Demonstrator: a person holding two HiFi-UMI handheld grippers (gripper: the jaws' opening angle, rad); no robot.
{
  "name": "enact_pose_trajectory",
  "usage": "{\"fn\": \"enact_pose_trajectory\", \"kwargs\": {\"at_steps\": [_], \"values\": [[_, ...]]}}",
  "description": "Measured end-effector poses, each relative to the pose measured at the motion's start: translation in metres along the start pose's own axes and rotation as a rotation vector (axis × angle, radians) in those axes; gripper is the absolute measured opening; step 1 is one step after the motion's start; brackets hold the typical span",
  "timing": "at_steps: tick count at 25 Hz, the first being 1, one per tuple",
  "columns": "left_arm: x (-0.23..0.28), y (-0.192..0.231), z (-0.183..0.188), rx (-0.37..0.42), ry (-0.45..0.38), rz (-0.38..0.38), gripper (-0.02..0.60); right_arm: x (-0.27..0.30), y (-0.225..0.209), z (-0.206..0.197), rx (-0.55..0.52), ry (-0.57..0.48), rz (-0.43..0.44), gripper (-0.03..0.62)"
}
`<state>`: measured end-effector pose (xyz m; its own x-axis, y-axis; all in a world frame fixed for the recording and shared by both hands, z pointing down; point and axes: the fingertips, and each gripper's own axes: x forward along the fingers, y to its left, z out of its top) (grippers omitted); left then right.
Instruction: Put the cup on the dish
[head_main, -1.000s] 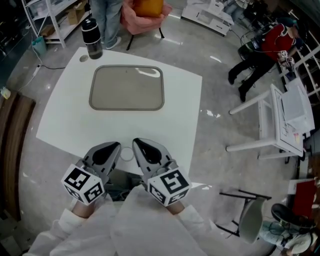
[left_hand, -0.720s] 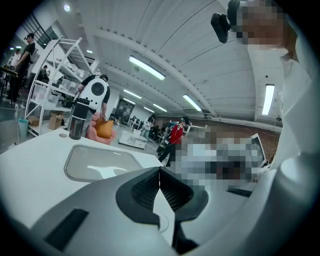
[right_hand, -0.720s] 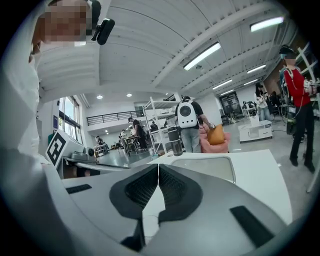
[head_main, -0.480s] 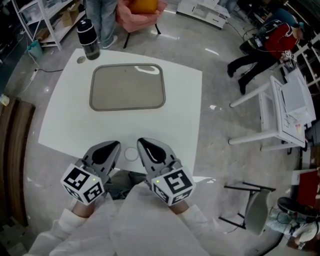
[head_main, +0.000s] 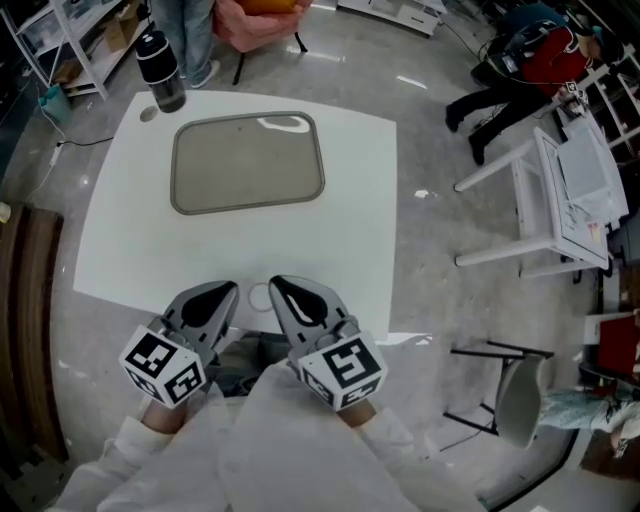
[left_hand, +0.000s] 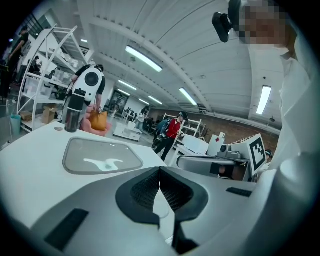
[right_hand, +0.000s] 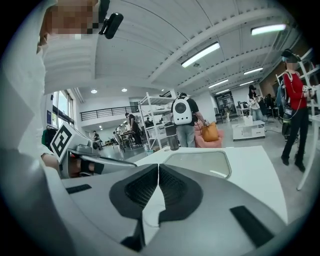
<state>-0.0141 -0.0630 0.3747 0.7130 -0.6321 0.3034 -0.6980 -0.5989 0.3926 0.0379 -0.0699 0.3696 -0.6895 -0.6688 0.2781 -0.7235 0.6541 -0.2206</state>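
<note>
1. Your left gripper (head_main: 228, 291) and right gripper (head_main: 279, 286) are both closed on nothing.
2. The cup (head_main: 160, 70) stands far ahead-left of them, beyond the dish (head_main: 248, 163); pickup is not yet begun.
3. Next, open one gripper and reach forward.

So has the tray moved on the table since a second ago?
No. The tray keeps its place by the dark bottle at the table's far-left corner; only the view shifted.

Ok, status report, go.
Left gripper and right gripper shut, empty, at the table's near edge. Cup upright at far left corner, off the dish. Nothing in the way.
</note>
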Motion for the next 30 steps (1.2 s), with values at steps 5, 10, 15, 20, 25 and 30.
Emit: {"fn": "enact_pose_trajectory", "kwargs": {"at_steps": [5,10,15,20,25,30], "values": [[0.0,0.004,-0.009,-0.019,0.023,-0.007,0.009,-0.002,-0.001,-0.007,-0.003,0.006,-0.01,0.015],[0.002,0.005,-0.021,-0.042,0.055,-0.016,0.009,0.0,0.0,-0.018,0.005,0.034,-0.004,0.015],[0.0,0.012,-0.027,-0.065,0.041,-0.004,0.009,0.0,0.006,-0.041,-0.021,0.119,0.028,0.052],[0.005,0.019,-0.042,-0.086,0.071,-0.008,0.009,0.006,0.009,-0.057,-0.033,0.163,0.041,0.14],[0.009,0.014,-0.057,-0.098,0.098,-0.019,0.009,0.012,0.014,-0.083,-0.024,0.235,0.066,0.271],[0.009,0.018,-0.074,-0.12,0.132,-0.01,0.009,0.019,0.007,-0.103,-0.009,0.264,0.027,0.302]]}}
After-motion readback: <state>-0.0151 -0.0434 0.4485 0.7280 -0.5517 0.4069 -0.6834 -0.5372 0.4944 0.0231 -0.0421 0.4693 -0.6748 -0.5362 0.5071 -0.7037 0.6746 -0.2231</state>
